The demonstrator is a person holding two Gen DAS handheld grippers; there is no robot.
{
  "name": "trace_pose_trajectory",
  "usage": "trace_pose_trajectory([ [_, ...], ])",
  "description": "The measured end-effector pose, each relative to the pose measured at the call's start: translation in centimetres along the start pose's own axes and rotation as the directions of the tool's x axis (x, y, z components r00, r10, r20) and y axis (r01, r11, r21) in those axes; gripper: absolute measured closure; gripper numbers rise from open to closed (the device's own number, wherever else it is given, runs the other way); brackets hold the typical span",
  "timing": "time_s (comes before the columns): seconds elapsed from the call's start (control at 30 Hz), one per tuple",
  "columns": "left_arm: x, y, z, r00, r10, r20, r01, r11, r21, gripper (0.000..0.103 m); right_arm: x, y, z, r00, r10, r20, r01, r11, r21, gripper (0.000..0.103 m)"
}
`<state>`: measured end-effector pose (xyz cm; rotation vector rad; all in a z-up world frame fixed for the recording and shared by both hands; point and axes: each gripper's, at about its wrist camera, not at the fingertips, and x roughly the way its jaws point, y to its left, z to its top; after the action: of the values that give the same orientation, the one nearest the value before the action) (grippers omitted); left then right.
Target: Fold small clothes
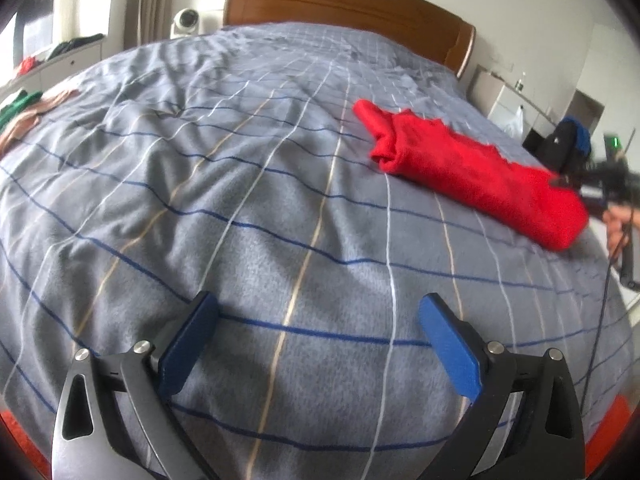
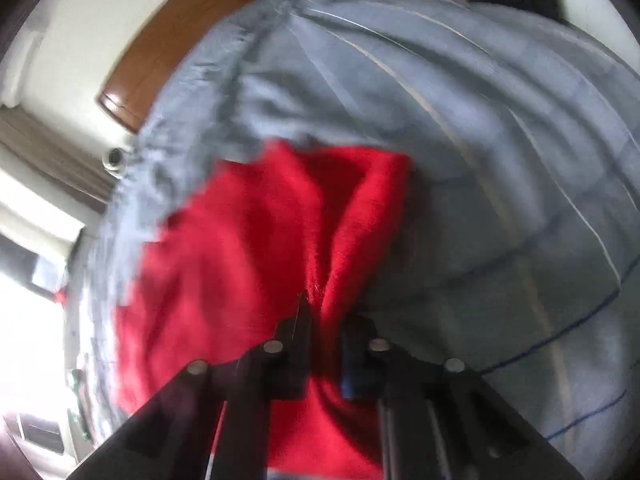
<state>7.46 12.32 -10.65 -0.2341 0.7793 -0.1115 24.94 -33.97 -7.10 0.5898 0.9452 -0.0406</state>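
At mid-right of the bed (image 1: 240, 208), red cloth (image 1: 472, 172) lies half-folded w/ my right gripper (image 2: 320, 320) pinched on its edge, left gripper (image 1: 318, 344) wide open & empty, final folds left, I'd judge.

A fuzzy red cloth (image 1: 472, 172) is seen at the right of the left wrist picture. It is folded long and laid on the bed. Its near end is bunched up.
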Motion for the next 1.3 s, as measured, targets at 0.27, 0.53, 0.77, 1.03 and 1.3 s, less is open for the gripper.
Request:
trace_pose_trajectory([
  [0.27, 0.1, 1.3, 0.7, 1.0, -0.026, 0.001, 0.026, 0.999, -0.04, 0.002, 3.7, 18.5, -0.6, 0.981, 0.17, -0.096, -0.188, 0.955, -0.23, 0.092],
  [0.53, 0.3, 1.3, 0.8, 1.0, -0.027, -0.006, 0.027, 0.999, -0.035, 0.002, 13.2, 24.0, -6.7, 0.916, 0.214, -0.338, -0.298, 0.929, -0.22, 0.048],
  [0.77, 0.1, 2.8, 1.4, 0.999, -0.049, 0.009, 0.05, 0.992, -0.116, 0.002, 6.0, 23.0, -5.0, 0.892, 0.388, -0.232, -0.439, 0.864, -0.246, 0.038],
  [1.03, 0.3, 2.4, 1.3, 1.0, -0.03, 0.008, 0.031, 0.995, -0.091, 0.002, 7.8, 23.3, -9.7, 0.983, 0.038, -0.179, -0.132, 0.825, -0.549, 0.07],
  [1.3, 0.3, 2.0, 1.0, 1.0, -0.006, 0.004, 0.007, 0.998, -0.058, 0.002, 8.8, 26.5, -14.8, 0.979, 0.082, -0.188, -0.187, 0.727, -0.66, 0.055],
])
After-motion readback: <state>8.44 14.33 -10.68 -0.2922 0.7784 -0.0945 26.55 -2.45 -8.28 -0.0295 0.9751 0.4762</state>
